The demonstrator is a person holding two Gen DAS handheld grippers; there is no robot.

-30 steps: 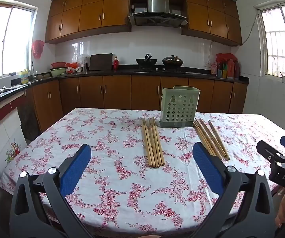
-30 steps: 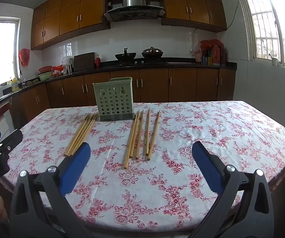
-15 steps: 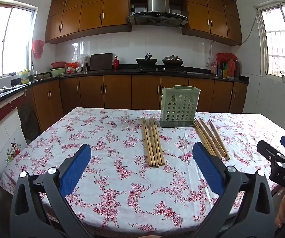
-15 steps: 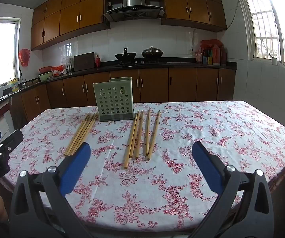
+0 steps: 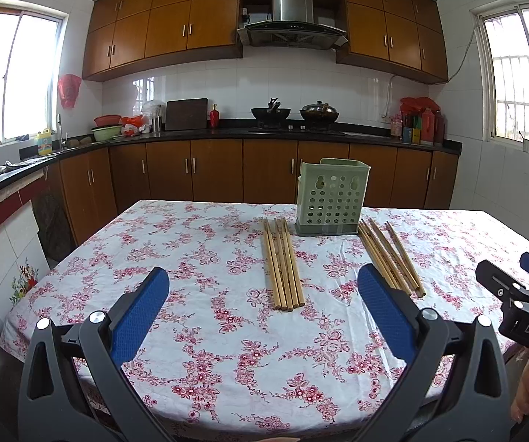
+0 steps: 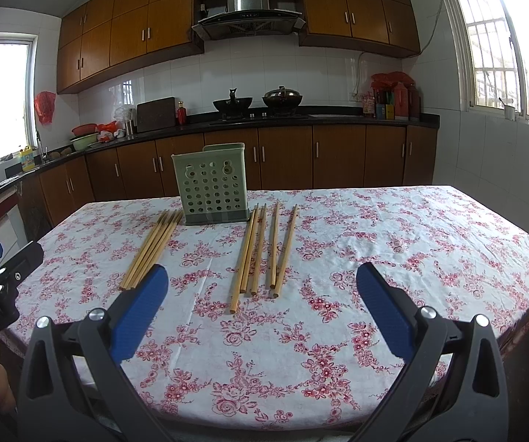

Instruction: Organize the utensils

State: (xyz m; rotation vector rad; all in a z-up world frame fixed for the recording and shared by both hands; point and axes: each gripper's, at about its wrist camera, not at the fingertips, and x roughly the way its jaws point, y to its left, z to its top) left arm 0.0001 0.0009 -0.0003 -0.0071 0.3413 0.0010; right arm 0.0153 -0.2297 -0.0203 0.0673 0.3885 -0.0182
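Since nothing was yet picked, both the left tool [image 5: 262,291] and right tool [image 6: 262,289] hung released above the desk [image 5: 198,331]; two chopstick bundles [image 5: 282,263] [image 6: 260,254] flanked the green holder [image 5: 329,197], probably staged for loading

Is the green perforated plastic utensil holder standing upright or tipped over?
Upright. The green perforated plastic utensil holder stands on its darker base on the floral tablecloth, open top upward.

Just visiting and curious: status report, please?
Left claw and right claw open, empty. Wooden chopsticks flat on floral tablecloth, beside perforated green plastic holder. Nothing in the way.
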